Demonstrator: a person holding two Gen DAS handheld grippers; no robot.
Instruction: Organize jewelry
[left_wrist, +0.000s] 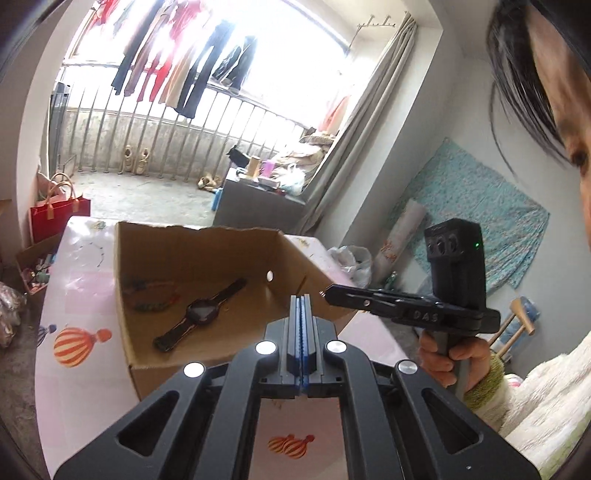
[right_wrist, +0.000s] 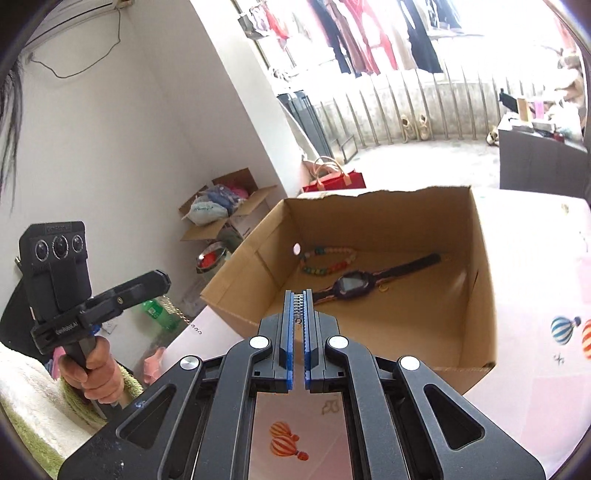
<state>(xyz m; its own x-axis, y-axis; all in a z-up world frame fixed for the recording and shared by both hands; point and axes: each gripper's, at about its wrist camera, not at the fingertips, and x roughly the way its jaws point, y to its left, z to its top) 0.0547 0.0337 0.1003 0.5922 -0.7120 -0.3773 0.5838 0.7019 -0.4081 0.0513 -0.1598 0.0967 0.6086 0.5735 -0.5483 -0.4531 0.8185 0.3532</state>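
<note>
Jaws, left: left gripper (left_wrist: 302, 317) has its blue pads pressed together with nothing between them, hovering over the near wall of the box (right_wrist: 476, 295).
Jaws, right: right gripper (right_wrist: 299, 314) nearly closed, a narrow gap left; pinching a small silvery chain (right_wrist: 297, 308) that looks like links or a spring, too small to tell which.
Chain handling: judged very light, limp and slippery; it will sag and can slide out of flat pads. A grip mid-length near the pad tips seems safest, then release low over the box floor.
Watch (right_wrist: 354, 284): lies flat on the box floor just ahead of the right jaws, dark strap laid out straight, dark oval face.
Watch handling: light; strap probably flexible, face rigid and scratchable. Take it by the strap next to the case, not across the glass.
Bead necklace (right_wrist: 327, 262): beyond the watch, toward the far-left box wall; pastel and coloured beads in a loop.
Necklace handling: loose string, beads likely to roll between pads; pinch the cord between beads.
Small ring (right_wrist: 384, 289): yellowish, just beside the watch; tiny, hard to pick.
Surface (right_wrist: 535, 295): pale cloth with balloon print, carries the box.
</note>
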